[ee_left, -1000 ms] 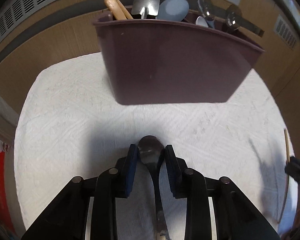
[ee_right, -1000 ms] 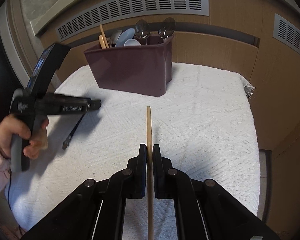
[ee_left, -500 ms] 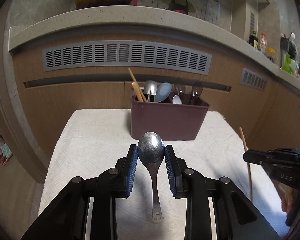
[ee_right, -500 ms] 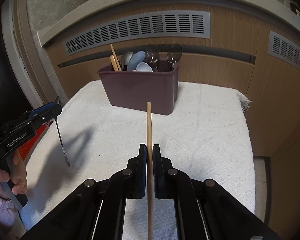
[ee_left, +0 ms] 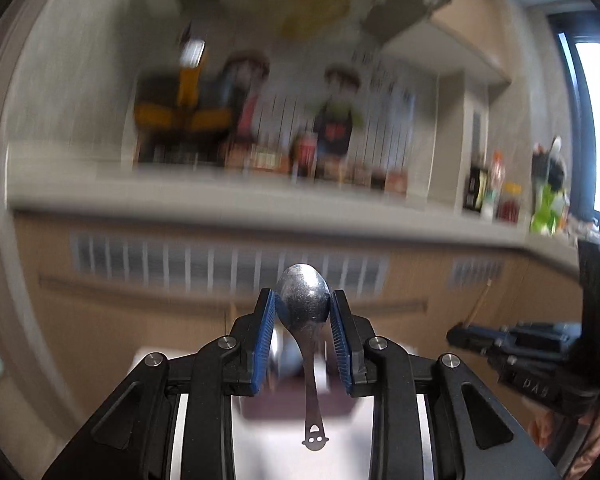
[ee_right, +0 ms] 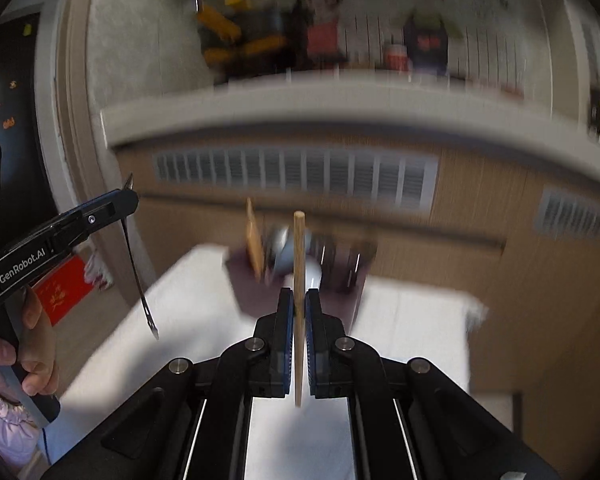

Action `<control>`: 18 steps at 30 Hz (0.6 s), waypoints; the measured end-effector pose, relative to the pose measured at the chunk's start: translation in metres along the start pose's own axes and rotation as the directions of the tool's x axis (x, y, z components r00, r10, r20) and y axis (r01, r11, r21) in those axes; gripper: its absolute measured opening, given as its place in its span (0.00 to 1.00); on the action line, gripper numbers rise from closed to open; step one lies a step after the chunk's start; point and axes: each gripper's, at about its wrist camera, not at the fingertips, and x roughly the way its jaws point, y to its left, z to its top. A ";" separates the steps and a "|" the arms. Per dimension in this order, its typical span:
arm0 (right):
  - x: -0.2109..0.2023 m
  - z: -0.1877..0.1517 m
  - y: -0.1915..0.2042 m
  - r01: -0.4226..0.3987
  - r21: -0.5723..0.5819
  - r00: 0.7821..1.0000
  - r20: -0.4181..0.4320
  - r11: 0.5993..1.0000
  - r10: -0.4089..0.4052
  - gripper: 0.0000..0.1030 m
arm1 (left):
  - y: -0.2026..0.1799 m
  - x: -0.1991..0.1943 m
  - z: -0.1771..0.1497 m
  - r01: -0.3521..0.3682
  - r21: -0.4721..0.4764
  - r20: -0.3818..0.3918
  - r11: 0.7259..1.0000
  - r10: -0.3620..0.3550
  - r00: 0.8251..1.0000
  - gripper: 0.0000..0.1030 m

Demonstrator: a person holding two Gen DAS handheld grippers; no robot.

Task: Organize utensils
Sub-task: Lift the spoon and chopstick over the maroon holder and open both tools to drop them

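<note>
My left gripper (ee_left: pixel 302 300) is shut on a steel spoon (ee_left: pixel 303 294), its blue pads pressing the bowl's edges while the handle hangs down. The same spoon (ee_right: pixel 138 276) dangles from that gripper (ee_right: pixel 124 200) at the left of the right wrist view. My right gripper (ee_right: pixel 299 296) is shut on a wooden chopstick (ee_right: pixel 299 248) that stands upright between the pads. The maroon utensil bin (ee_right: pixel 252 296) is blurred behind it, holding spoons and a wooden utensil. In the left wrist view the bin (ee_left: pixel 260 408) is mostly hidden behind the fingers, and the right gripper (ee_left: pixel 456 336) shows at the right with its chopstick (ee_left: pixel 478 304).
The bin stands on a white textured cloth (ee_right: pixel 412 320) over a small table. Behind it are wooden cabinet fronts with a slatted vent (ee_right: pixel 296 172), a grey counter (ee_left: pixel 220 200) with bottles and jars, and a picture-covered wall. A person's hand (ee_right: pixel 36 344) grips the left tool.
Both grippers have risen and tipped upward, so the views swung from the cloth to the counter and wall. The bin sank low in both views. Spoon and chopstick stay gripped.
</note>
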 end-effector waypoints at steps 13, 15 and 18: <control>0.057 0.093 -0.039 0.092 0.076 0.987 0.127 0.993 -0.101 0.05 | 0.037 0.115 0.012 0.022 -0.096 0.068 0.995 -0.015 0.998 0.28; 0.080 0.083 -0.041 0.094 0.080 0.992 0.080 0.992 -0.101 0.05 | 0.038 0.129 -0.004 0.004 -0.095 0.049 0.995 0.000 0.999 0.28; 0.106 0.067 -0.040 0.086 0.077 0.996 0.024 0.993 -0.088 0.05 | 0.044 0.150 -0.027 -0.011 -0.091 0.002 0.996 0.012 1.000 0.28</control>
